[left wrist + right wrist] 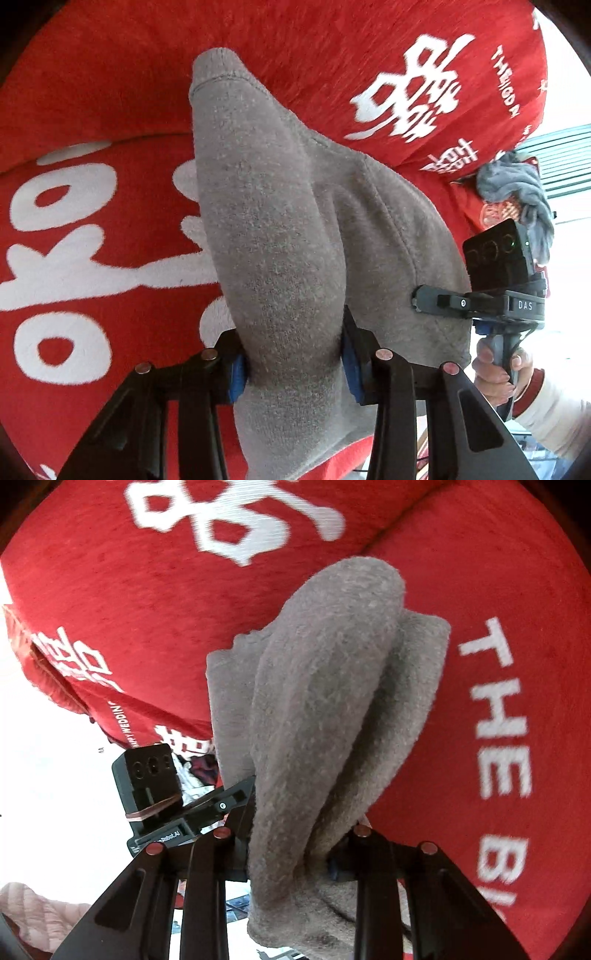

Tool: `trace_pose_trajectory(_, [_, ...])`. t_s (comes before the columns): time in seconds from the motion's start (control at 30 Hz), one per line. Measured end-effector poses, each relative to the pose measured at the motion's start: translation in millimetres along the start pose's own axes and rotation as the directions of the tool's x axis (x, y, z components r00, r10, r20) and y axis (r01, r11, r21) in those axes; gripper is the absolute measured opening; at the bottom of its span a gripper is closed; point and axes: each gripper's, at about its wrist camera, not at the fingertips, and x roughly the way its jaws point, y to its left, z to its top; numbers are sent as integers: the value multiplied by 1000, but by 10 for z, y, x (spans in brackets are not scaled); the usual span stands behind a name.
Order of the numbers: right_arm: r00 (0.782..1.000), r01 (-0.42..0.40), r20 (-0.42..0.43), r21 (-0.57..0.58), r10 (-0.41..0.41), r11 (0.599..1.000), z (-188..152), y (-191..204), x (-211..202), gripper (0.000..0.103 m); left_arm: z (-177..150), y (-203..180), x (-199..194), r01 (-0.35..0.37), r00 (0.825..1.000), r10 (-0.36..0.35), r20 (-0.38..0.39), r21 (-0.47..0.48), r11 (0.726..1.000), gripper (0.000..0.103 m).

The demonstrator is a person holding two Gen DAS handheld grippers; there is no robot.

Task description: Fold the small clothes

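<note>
Left wrist view: grey garment [280, 229] fills the middle, bunched into a thick soft roll that runs up from the left gripper [293, 363].
Left gripper: blue pads [238, 373] press into the grey garment from both sides; jaws closed on the cloth.
Garment shape, left view: one rounded lobe ends in a stitched hem at the top; a flatter flap with seams spreads from the roll toward the right gripper [419, 301].
Right gripper, seen from the left wrist: its fingertip meets the flap's edge, side-on; a person's hand [496, 373] holds the handle below it, with a pale sleeve [554, 417] behind.
Right wrist view: right gripper [288, 853] is clamped on the same grey garment [325, 701], the cloth pinched into folds between the two black fingers [365, 849] and hanging a little below them.
Left gripper, seen from the right wrist: black body [192, 805] touches the garment's left edge; I cannot tell its jaws from this side.
Background: red cloth with white lettering [110, 92] lies behind the garment on all sides, in both views.
Beyond the flap: a crumpled blue-grey cloth [517, 184] sits above the right gripper, apart from the garment.
Garment place: held up between the two grippers, in front of the red cloth; whether it touches the red cloth I cannot tell.
</note>
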Motion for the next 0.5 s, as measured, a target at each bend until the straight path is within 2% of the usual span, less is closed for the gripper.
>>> trace_pose_trajectory(0.13, [1000, -17, 0, -11, 17, 1000, -125, 179, -93, 31, -136, -34, -243, 9, 1000, -9, 20, -1, 1000, 43])
trace_pose_trajectory(0.23, [1000, -22, -13, -24, 22, 999, -276, 330, -18, 31, -294, 31, -471, 2, 1000, -2, 26, 2, 1000, 43])
trace_pose_trajectory(0.5, [996, -50, -72, -3, 49, 999, -724, 554, 537, 31, -902, 572, -982, -48, 999, 48, 19, -46, 998, 43])
